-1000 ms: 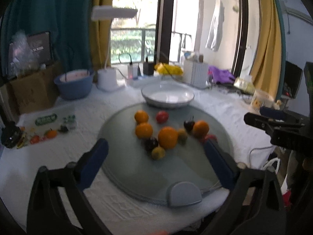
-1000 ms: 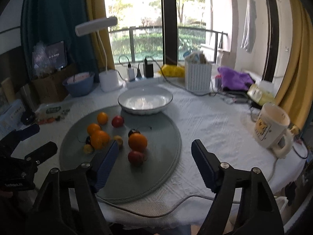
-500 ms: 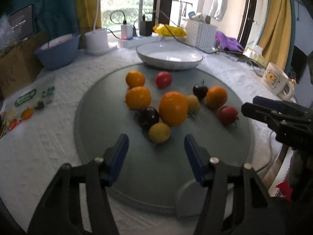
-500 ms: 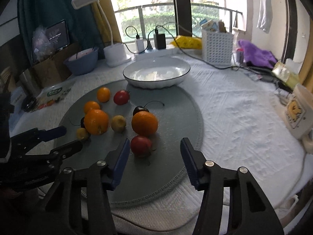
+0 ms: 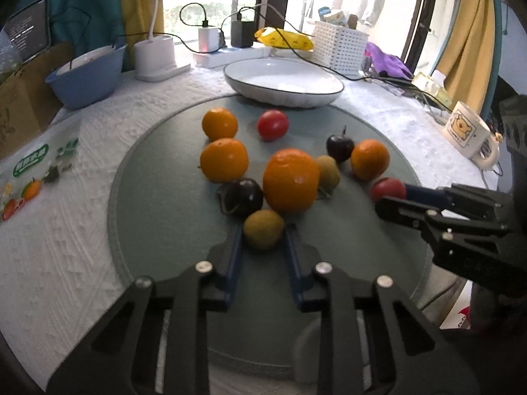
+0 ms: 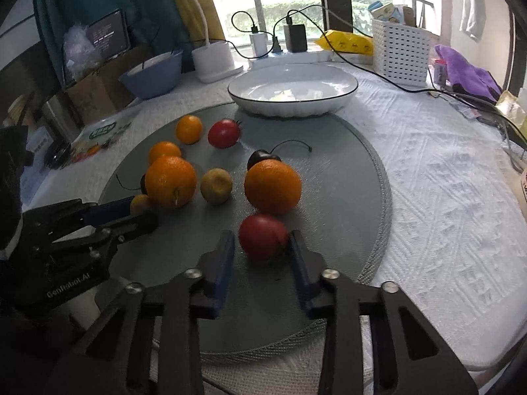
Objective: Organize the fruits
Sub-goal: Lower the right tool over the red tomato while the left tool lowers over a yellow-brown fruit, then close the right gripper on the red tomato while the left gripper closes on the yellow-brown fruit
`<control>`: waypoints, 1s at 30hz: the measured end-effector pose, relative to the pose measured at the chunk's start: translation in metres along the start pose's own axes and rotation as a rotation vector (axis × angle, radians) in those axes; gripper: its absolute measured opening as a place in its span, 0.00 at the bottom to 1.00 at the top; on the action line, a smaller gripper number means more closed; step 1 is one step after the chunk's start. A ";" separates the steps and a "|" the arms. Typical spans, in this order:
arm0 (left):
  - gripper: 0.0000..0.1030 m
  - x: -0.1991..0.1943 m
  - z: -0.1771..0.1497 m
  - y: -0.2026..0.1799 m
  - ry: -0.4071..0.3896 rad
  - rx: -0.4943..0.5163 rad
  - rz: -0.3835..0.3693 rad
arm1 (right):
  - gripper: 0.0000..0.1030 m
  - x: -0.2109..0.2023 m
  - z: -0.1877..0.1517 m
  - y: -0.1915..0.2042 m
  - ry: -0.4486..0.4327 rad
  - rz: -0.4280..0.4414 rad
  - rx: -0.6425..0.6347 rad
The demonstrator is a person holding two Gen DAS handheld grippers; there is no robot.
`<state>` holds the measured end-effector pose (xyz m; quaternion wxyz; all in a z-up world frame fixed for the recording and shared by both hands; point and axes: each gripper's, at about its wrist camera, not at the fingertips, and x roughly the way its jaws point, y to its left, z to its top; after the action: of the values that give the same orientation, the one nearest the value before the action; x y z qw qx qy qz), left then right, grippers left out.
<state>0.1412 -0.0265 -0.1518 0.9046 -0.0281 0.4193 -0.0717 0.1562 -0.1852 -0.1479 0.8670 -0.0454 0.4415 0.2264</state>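
Note:
Several oranges, dark plums, red and yellow-green fruits lie on a round grey-green mat (image 5: 158,197). Behind them stands an empty white dish (image 5: 283,97). My left gripper (image 5: 263,232) is shut on a small yellow-green fruit (image 5: 263,225) at the front of the pile; it also shows from the side as the left gripper (image 6: 140,214). My right gripper (image 6: 262,237) has its jaws closing on a red fruit (image 6: 263,233), with the pads against its sides. From the left wrist the right gripper (image 5: 392,197) sits low at the mat's right side.
A blue bowl (image 5: 87,75) and a lamp base (image 5: 154,56) stand at the back left. A white basket (image 5: 339,46) and cables (image 6: 411,89) are at the back, and a mug (image 5: 464,131) is to the right. A printed bag (image 5: 29,171) lies left of the mat.
Both grippers dropped toward the mat and went from wide open to closed, the left around the yellow-green fruit, the right around the red fruit.

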 end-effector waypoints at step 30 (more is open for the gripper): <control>0.26 -0.039 0.051 -0.008 -0.146 0.059 0.028 | 0.32 -0.030 0.044 -0.007 -0.140 0.006 -0.044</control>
<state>0.1544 -0.0288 -0.0882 0.9340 -0.0010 0.3505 -0.0691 0.1771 -0.1892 -0.0985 0.8939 -0.0475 0.3748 0.2412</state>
